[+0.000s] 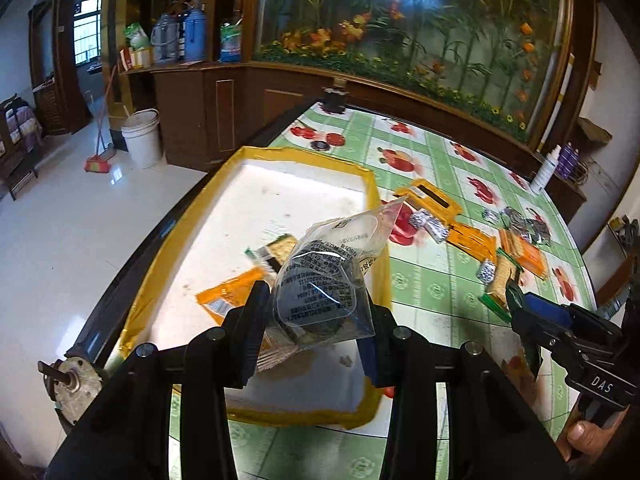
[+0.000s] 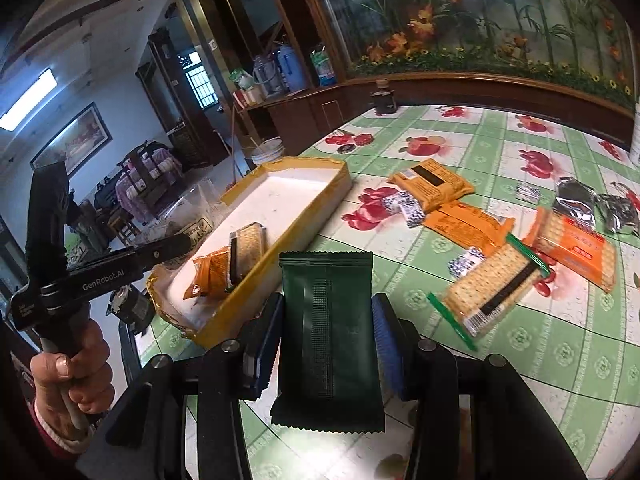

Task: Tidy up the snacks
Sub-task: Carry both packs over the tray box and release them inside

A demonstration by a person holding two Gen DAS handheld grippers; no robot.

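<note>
My left gripper point(image 1: 316, 308) is shut on a clear plastic snack packet point(image 1: 332, 276) with a dark filling, held above the white tray with yellow taped rim point(image 1: 304, 156). The tray point(image 2: 320, 204) holds an orange packet point(image 1: 228, 296) and a cracker packet point(image 1: 272, 254), which the right wrist view also shows as the orange packet point(image 2: 208, 272) and cracker packet point(image 2: 248, 244). My right gripper point(image 2: 326, 328) is shut on a dark green packet point(image 2: 328, 336), held above the table just right of the tray. The right gripper also shows in the left wrist view point(image 1: 516, 300).
Loose snacks lie on the green fruit-print tablecloth point(image 2: 560, 360): orange packets point(image 2: 432, 180), cracker packs point(image 2: 496, 288), silver wrappers point(image 2: 576, 200). A white bottle point(image 1: 544, 172) stands at the far table edge. A dark stand point(image 2: 384, 100) sits at the back. A grey motor point(image 1: 76, 384) sits beside the tray.
</note>
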